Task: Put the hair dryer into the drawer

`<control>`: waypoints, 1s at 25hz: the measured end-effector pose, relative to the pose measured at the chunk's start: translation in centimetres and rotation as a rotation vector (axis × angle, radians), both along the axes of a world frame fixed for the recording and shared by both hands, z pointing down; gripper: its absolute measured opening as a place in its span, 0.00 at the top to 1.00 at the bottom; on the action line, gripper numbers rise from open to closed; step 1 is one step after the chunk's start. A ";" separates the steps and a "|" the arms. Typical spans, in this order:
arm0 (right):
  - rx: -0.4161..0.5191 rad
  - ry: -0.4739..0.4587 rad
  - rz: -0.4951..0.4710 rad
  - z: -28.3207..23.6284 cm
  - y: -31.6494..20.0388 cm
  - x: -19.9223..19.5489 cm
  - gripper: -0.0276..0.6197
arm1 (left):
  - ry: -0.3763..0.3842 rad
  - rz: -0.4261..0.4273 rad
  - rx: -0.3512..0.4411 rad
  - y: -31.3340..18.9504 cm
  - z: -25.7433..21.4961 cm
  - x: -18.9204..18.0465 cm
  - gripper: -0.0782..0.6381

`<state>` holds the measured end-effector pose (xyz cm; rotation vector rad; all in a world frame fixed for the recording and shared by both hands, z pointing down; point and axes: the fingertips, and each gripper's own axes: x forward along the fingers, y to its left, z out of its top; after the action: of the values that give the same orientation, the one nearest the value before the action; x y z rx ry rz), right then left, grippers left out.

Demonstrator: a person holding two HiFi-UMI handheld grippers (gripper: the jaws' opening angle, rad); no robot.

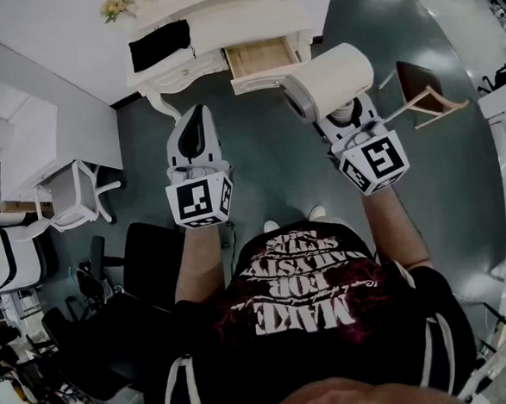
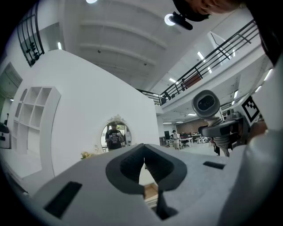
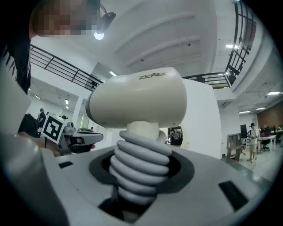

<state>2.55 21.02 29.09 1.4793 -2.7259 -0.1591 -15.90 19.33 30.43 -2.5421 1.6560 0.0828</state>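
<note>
- The right gripper [image 3: 141, 176] is clamped on the hair dryer [image 3: 137, 101], its jaws gripping the grey ribbed coils round the handle. The cream barrel stands above the jaws and lies crosswise. The grip looks firm and low on the handle, so I would carry it as it is and not re-grip.
- The left gripper [image 2: 143, 152] has its jaws closed tip to tip with nothing between them. It hangs beside the right one, free to steady the drawer if that slides.
- In the head view the hair dryer [image 1: 335, 77] is in the air over the grey floor, short of the drawer [image 1: 260, 58], which is pulled out with its wooden bottom bare.
- The likely step is the carry forward and slightly left. The barrel is wide against the drawer's opening, so I would turn it lengthwise along the drawer, lower it until it rests, and only then open the jaws.
- Behind it, the dressing table [image 1: 223, 22] bears a black item [image 1: 160, 43] well clear of the path.
</note>
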 end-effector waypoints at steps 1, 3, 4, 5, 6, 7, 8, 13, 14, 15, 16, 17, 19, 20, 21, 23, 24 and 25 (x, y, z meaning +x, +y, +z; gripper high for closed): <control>-0.006 -0.003 0.003 0.0 0.1 0.3 0.65 | -0.008 0.012 -0.003 0.0 -0.1 0.6 0.88; -0.015 -0.009 0.007 0.1 0.0 0.9 0.65 | -0.020 0.031 -0.006 -0.3 -0.2 1.8 0.88; -0.019 -0.011 0.008 0.1 -0.2 1.1 0.65 | -0.023 0.035 -0.005 -0.5 -0.4 2.3 0.88; -0.023 -0.014 0.007 0.1 -0.4 1.4 0.65 | -0.022 0.036 -0.004 -0.8 -0.5 2.7 0.88; -0.028 -0.018 0.003 0.2 -0.6 1.7 0.65 | -0.019 0.035 -0.003 -0.9 -0.5 3.2 0.88; -0.033 -0.022 -0.003 0.3 -0.8 2.0 0.65 | -0.016 0.034 -0.002 -1.0 -0.5 3.6 0.88; -0.038 -0.027 -0.009 0.5 -0.9 2.5 0.65 | -0.017 0.032 -0.001 -0.9 -0.5 4.0 0.88; -0.056 -0.046 -0.038 1.0 -1.6 4.7 0.65 | -0.034 -0.012 0.000 -0.9 -0.4 4.9 0.88; -0.059 -0.049 -0.045 1.0 -1.7 5.2 0.65 | -0.034 -0.025 -0.001 -1.1 -0.5 4.9 0.88; -0.063 -0.053 -0.051 1.1 -1.7 5.6 0.65 | -0.034 -0.037 -0.003 -1.2 -0.6 4.9 0.88; -0.066 -0.057 -0.057 1.1 -1.7 6.1 0.65 | -0.034 -0.047 -0.004 -1.3 -0.7 5.0 0.88; -0.069 -0.061 -0.062 1.2 -1.7 6.5 0.65 | -0.035 -0.054 -0.006 -1.3 -0.7 5.2 0.88; -0.072 -0.068 -0.073 1.4 -1.7 7.3 0.65 | -0.042 -0.061 -0.007 -1.3 -0.7 5.9 0.88; -0.073 -0.070 -0.078 1.4 -1.8 7.8 0.65 | -0.044 -0.061 -0.009 -1.3 -0.7 6.4 0.88; -0.073 -0.071 -0.082 1.4 -1.9 8.3 0.65 | -0.042 -0.058 -0.012 -1.3 -0.7 6.9 0.88; -0.072 -0.074 -0.090 1.3 -2.2 9.2 0.65 | -0.027 -0.054 -0.027 -1.6 -0.6 7.8 0.88; -0.071 -0.078 -0.093 1.3 -2.3 9.7 0.65 | -0.021 -0.057 -0.034 -1.6 -0.5 8.1 0.88; -0.070 -0.081 -0.094 1.4 -2.3 10.2 0.65 | -0.020 -0.064 -0.037 -1.6 -0.5 8.4 0.88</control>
<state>12.70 18.74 30.49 1.3695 -2.8344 -0.0056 -7.46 17.68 29.95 -2.5053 1.7453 0.0211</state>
